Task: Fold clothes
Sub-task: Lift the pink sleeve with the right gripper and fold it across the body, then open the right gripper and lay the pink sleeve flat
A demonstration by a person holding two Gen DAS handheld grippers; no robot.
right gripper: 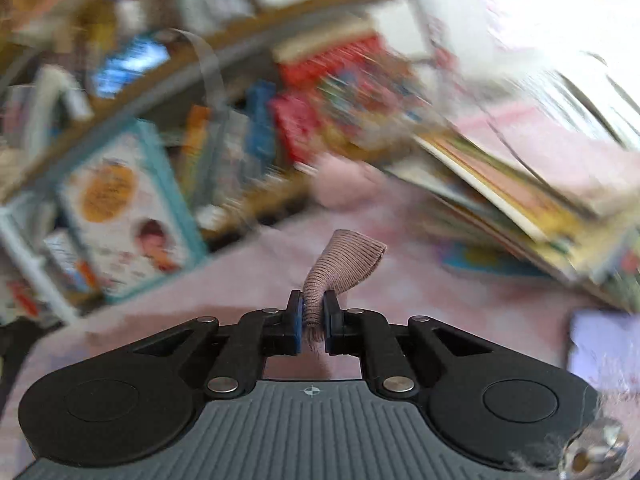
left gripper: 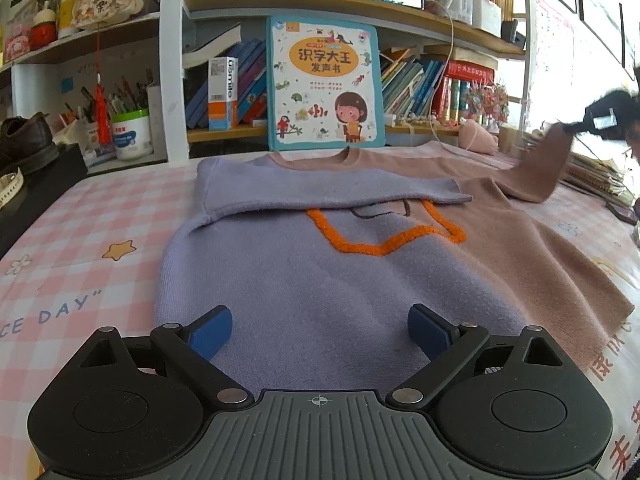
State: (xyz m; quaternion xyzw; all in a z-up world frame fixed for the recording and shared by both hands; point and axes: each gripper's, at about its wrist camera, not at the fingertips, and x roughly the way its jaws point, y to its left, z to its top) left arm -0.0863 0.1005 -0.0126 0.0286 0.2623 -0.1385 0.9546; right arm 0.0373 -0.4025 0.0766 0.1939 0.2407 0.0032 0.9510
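Observation:
A two-tone sweater [left gripper: 320, 272], purple on the left and dusty pink on the right, lies flat on the pink checked tablecloth [left gripper: 80, 240]. Its purple sleeve [left gripper: 320, 188] is folded across the chest above an orange outline. My left gripper [left gripper: 320, 328] is open, hovering over the purple hem, empty. My right gripper [right gripper: 312, 312] is shut on the ribbed cuff of the pink sleeve [right gripper: 340, 264]. In the left wrist view that gripper [left gripper: 600, 120] holds the pink sleeve [left gripper: 540, 172] lifted at the far right.
A children's book [left gripper: 324, 84] leans against the bookshelf [left gripper: 360, 12] behind the sweater. A brown shoe [left gripper: 24, 140] sits on a black box at the left. Stacked books [left gripper: 592, 176] lie at the right. The right wrist view is motion-blurred.

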